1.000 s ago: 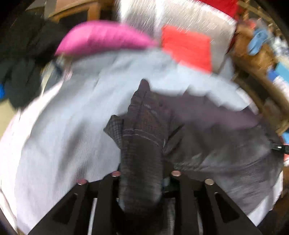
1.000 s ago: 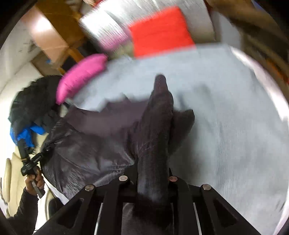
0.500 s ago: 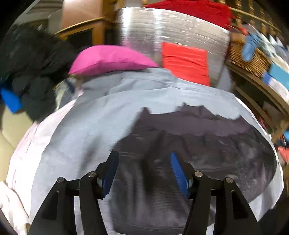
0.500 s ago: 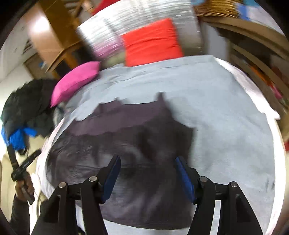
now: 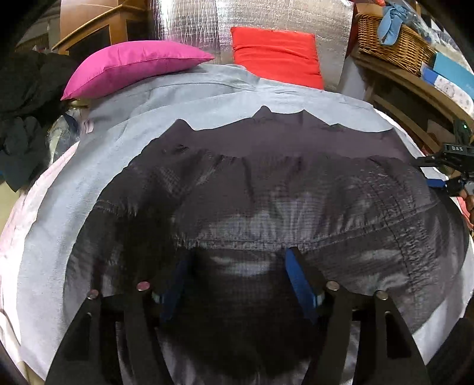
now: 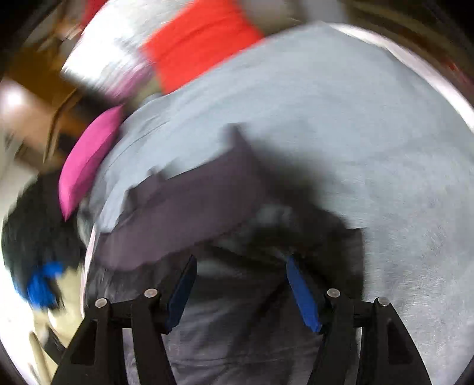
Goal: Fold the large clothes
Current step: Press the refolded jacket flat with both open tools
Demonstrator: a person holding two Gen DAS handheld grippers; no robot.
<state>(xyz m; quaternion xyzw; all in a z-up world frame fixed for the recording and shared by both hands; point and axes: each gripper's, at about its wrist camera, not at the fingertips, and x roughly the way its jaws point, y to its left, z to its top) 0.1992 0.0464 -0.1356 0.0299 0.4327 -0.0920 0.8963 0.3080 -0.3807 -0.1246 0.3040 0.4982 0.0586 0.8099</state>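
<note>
Grey sheet [image 5: 74,183] carries the dark garment [image 5: 266,189], spread flat. I see left gripper [image 5: 237,281] and right gripper [image 6: 240,287] just opened, jaws apart, empty — right view blurred. Regrip matching edges — probably the near hem.

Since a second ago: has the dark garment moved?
Yes. The dark garment, then bunched up in both grippers, now lies spread flat on the grey sheet, below the pink pillow.

Ahead of the gripper: magenta pillow [image 5: 130,66] far left, red cushion [image 5: 277,60] straight ahead, wicker basket [image 5: 391,44] far right, silver foil panel [image 5: 195,26] behind them.
</note>
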